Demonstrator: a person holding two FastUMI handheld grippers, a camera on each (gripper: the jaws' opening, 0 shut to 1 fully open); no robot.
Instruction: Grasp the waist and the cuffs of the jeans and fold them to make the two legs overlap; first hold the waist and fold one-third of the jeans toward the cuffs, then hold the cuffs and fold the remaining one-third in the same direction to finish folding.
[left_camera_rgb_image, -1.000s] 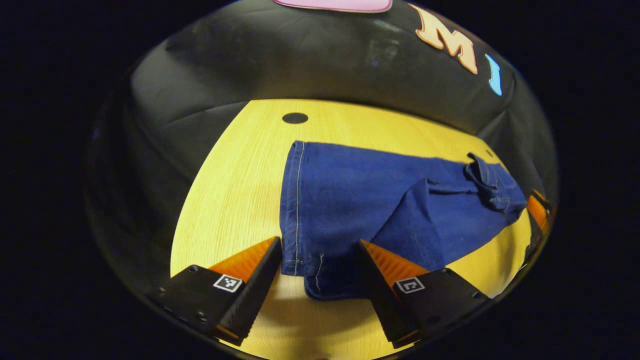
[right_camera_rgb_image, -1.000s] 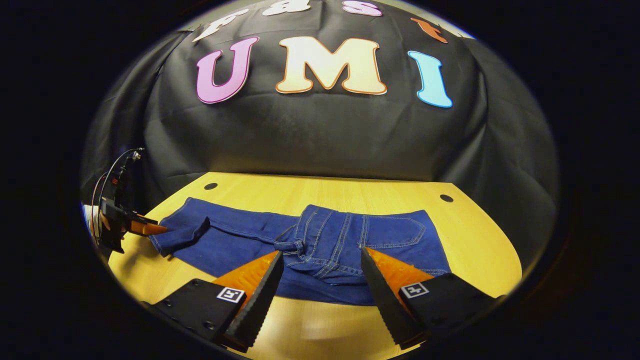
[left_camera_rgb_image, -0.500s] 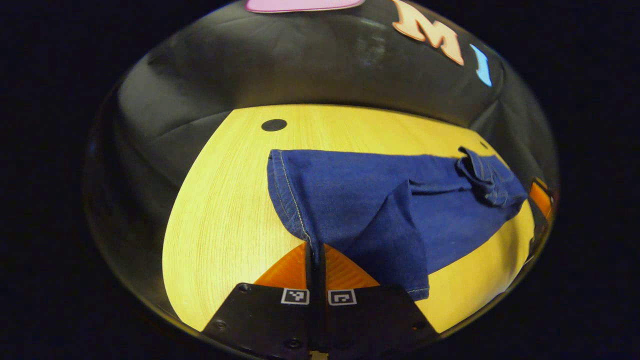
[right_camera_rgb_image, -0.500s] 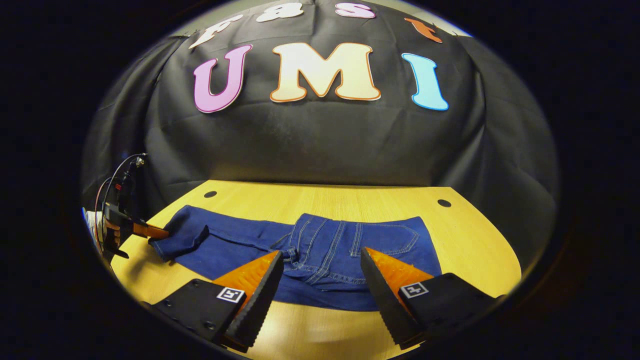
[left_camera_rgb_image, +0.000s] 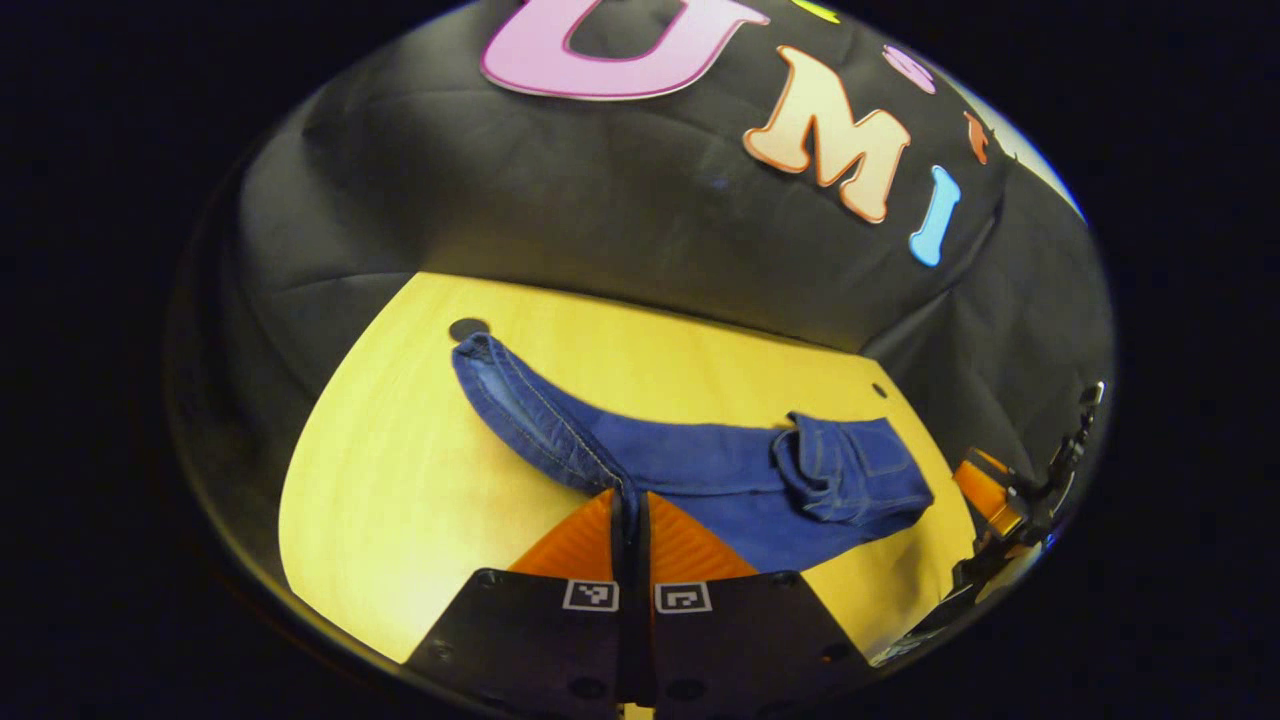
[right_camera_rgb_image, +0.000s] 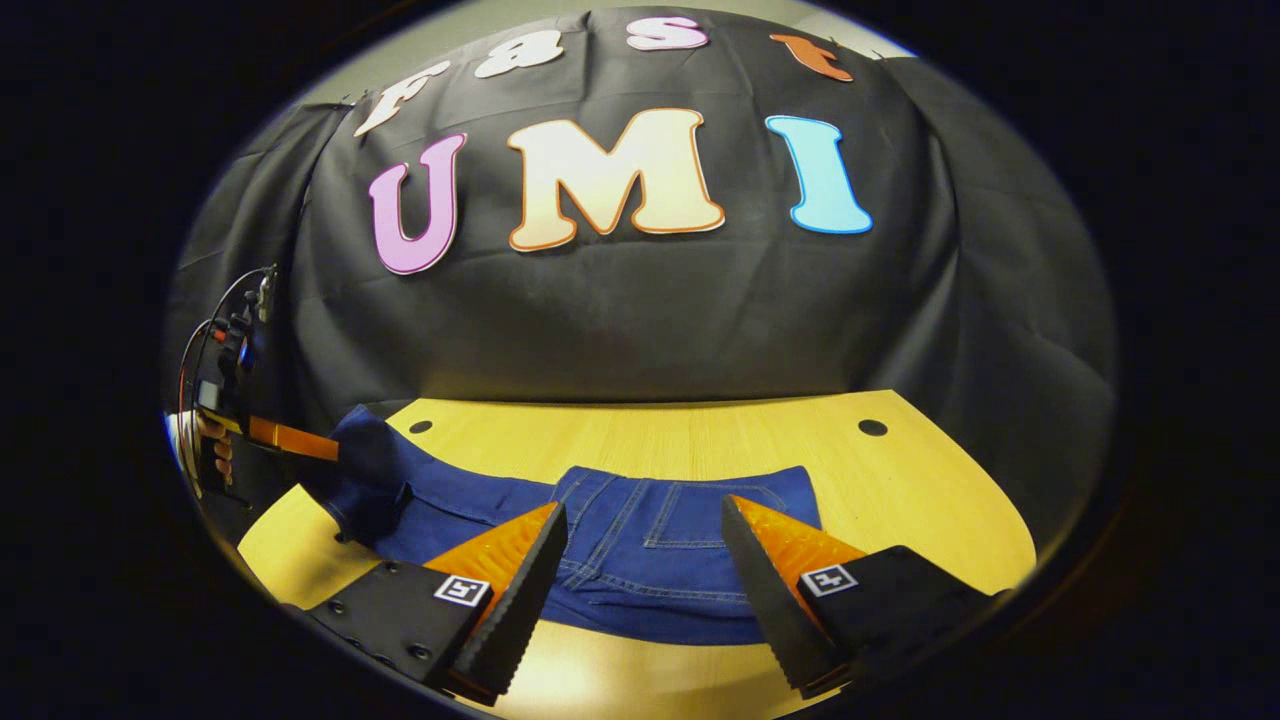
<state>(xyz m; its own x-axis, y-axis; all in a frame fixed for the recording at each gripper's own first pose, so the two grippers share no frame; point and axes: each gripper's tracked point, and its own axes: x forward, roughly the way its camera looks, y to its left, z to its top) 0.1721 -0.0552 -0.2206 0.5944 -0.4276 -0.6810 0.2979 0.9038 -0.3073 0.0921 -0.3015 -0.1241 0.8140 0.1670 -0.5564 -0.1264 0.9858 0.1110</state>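
So the jeans (right_camera_rgb_image: 640, 560) are lying lengthwise across the yellow bench (right_camera_rgb_image: 930, 500), waist end toward the right gripper, legs running off toward the left one. The left gripper (left_camera_rgb_image: 630, 505) has its jaws pressed together on the cuff end (left_camera_rgb_image: 560, 440), and the denim there rises off the wood in a ridge. In the right gripper view you can see that same gripper (right_camera_rgb_image: 300, 445) off at the far left with a hand (right_camera_rgb_image: 215, 455) on it, cuff bunched up at its tip.

The right gripper (right_camera_rgb_image: 645, 525) is a different story: jaws spread wide, hovering just in front of the waist (right_camera_rgb_image: 680, 505), not pinching anything. Looks like it's lined up but hasn't closed yet.

My read: this is the very first step, getting both ends grabbed so one leg can go over the other. The cuff side is sorted, the waist side isn't. Next move wants the right jaws to drop onto the near waist edge and close on it, then both ends lift and carry across together so the legs stack.

Room-wise, there's a decent strip of bare bench behind the jeans before the black cloth wall (right_camera_rgb_image: 640, 320), and the near edge is close, so folding away from the person seems the safer bet.
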